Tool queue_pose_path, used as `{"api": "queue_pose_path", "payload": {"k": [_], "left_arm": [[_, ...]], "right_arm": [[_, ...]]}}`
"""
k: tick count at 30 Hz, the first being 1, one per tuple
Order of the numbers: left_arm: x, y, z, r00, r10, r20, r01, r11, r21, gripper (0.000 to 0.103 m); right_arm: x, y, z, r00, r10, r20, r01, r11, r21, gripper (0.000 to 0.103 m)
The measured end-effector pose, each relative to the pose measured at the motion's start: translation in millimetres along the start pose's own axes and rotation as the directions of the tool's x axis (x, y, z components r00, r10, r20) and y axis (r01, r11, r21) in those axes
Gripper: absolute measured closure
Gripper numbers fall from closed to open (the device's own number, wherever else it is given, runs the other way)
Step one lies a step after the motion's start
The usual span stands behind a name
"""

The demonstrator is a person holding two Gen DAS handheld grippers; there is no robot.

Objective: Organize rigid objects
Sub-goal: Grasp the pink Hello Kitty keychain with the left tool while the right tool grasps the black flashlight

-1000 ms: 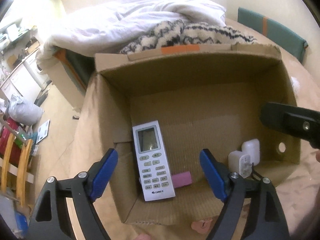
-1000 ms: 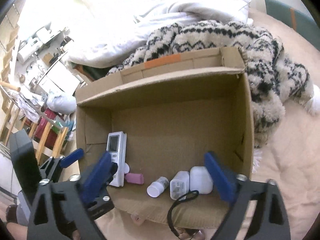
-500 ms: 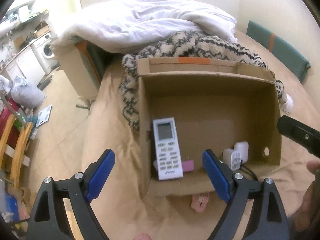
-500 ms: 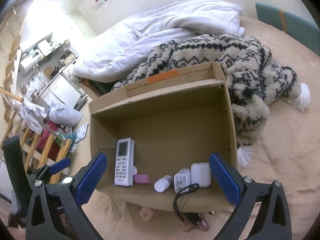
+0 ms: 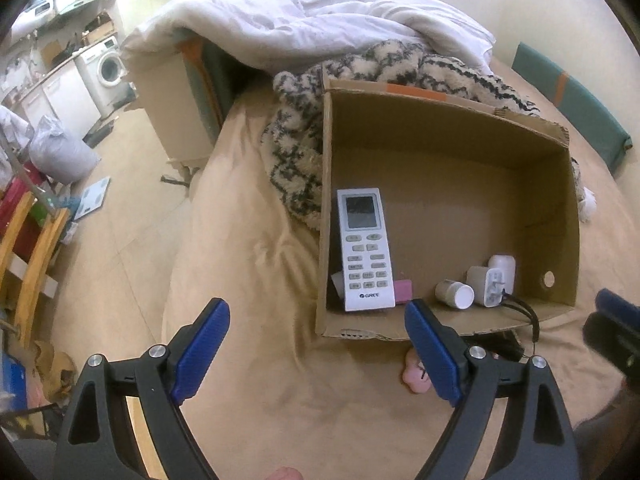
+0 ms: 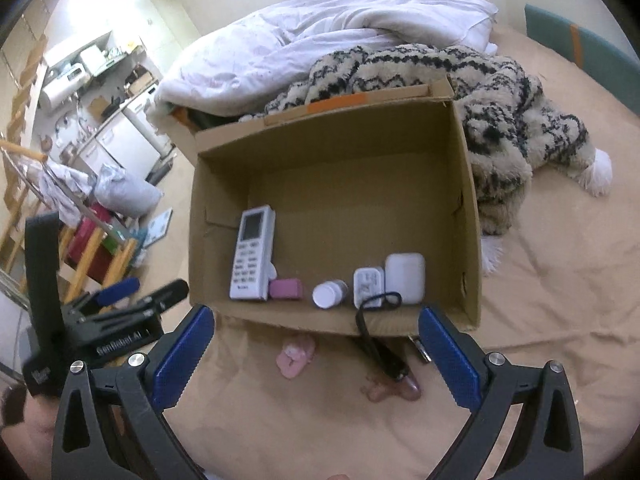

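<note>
Cardboard box sits open on the tan bed sheet, ahead of both our tongs. Our left tongs are spread wide with only sheet between the blue pads; their jaws were just opening a little further, and nothing is in them. Our right tongs are likewise released and empty, hovering above the sheet just short of the box's near wall. Inside the box, along that near wall, we see a white remote control lying face up toward the left tongs' side, a small pink block touching its lower end, then a white pill bottle on its side, a white charger plug and a white earbud case toward the right tongs' side, the last two side by side. A black cable runs from the plug over the box's near wall and down onto the sheet between the pads of our right tongs. On the sheet, outside the box and just ahead of the right tongs, lies a small pink object and a paler one that we cannot identify. Beyond the box are a patterned fleece blanket and a white duvet.
</note>
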State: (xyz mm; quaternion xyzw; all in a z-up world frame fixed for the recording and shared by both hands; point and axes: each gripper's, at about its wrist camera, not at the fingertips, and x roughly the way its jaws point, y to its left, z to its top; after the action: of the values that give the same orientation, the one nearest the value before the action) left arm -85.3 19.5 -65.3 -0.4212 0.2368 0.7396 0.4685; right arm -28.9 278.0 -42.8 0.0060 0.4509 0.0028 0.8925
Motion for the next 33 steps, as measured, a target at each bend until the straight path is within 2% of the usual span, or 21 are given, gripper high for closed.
{"api": "queue_pose_path", "payload": {"k": [4,11,13,14,18,21,24,29,32,33], "left_arm": [[2,-1,-2,1.000,0.002,-0.001,-0.002,1.000,0.007,0.015],[17,6,-2,0.997,0.045,-0.062,-0.046,0.999,-0.018,0.015],[22,7,-5,0.995,0.025,-0.097,-0.029,0.999,-0.032,0.015],[23,5,-7,0.994,0.014,-0.109,-0.017,1.000,-0.025,0.015],[25,-26,-21,0.987,-0.043,-0.158,0.060,0.993,0.101,0.015],[40,-57,-37,0.962,-0.086,-0.257,0.138,0.972,0.190,0.016],[61,-79,-39,0.938,-0.073,-0.339,0.158,0.960,0.230,0.018],[98,-102,-35,0.912,-0.036,-0.409,0.156,0.952,0.264,0.024],[118,-106,-40,0.891,-0.030,-0.453,0.158,0.956,0.247,0.040],[123,-106,-41,0.889,-0.029,-0.457,0.157,0.957,0.245,0.046]], "right_arm": [[9,-13,-6,0.996,0.067,-0.057,-0.062,0.995,0.078,0.000],[28,-37,-21,0.988,0.056,-0.147,-0.030,0.984,0.175,0.001],[31,-44,-23,0.985,0.061,-0.164,-0.024,0.976,0.216,0.006],[33,-48,-24,0.983,0.068,-0.168,-0.027,0.972,0.235,0.013],[25,-67,-21,0.990,0.052,-0.129,-0.008,0.947,0.321,0.015],[19,-83,-20,0.994,0.037,-0.105,0.008,0.916,0.400,0.015],[18,-94,-19,0.994,0.024,-0.104,0.024,0.895,0.445,0.015],[15,-106,-20,0.994,0.034,-0.104,0.021,0.870,0.492,0.015],[15,-109,-23,0.993,0.016,-0.119,0.045,0.868,0.494,0.015],[15,-109,-24,0.992,0.014,-0.124,0.049,0.867,0.496,0.015]]}}
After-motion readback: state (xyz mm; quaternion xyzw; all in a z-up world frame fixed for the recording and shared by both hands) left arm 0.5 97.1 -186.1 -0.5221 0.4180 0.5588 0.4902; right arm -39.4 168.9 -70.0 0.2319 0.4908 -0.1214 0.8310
